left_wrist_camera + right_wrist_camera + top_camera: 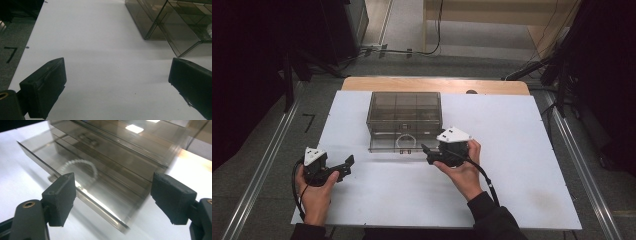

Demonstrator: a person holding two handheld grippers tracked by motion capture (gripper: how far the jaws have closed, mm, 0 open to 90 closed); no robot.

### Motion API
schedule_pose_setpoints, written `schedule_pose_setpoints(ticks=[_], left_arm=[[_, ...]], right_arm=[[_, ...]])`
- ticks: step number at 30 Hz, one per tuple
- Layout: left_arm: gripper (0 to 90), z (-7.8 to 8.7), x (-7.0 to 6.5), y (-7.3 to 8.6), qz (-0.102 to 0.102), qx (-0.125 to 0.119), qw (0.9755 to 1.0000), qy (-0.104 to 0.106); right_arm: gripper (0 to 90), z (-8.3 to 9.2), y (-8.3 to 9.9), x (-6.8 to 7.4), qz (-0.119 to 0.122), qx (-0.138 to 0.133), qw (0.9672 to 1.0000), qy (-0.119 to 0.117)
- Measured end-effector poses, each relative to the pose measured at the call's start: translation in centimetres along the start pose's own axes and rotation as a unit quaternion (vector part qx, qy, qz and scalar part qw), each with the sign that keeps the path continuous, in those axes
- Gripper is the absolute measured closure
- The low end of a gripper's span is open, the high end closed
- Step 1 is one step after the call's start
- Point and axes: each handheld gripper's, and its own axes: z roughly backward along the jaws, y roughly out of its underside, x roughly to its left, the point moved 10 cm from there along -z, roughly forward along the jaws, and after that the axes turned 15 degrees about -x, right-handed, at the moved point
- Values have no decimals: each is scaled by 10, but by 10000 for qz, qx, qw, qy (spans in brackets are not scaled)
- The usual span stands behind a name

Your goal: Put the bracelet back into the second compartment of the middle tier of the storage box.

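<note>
In the middle of the high view a smoky clear plastic drawer box [404,114] stands on the white table [512,165], its bottom drawer [398,143] pulled out toward the lower edge of the frame with a white beaded ring [406,141] lying inside. The right claw [426,150], just right of the drawer's front, has its jaws spread wide and holds nothing. At lower left the left claw [348,165] hovers over bare table, also wide and empty, well apart from the box.
</note>
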Motion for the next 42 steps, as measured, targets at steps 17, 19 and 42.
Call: schedule_pose_setpoints(ticks=[17, 19, 42], left_arm=[[18, -2, -1, 1, -12, 18, 10000, -6], [18, -2, -1, 1, -14, 26, 10000, -13], [18, 0, 0, 3, 71, 32, 10000, -49]], right_arm=[[171, 60, 49, -81, -429, 220, 9943, 952], [170, 67, 54, -89, -476, 230, 9931, 1045], [160, 167, 119, -169, -826, 633, 9727, 2075]])
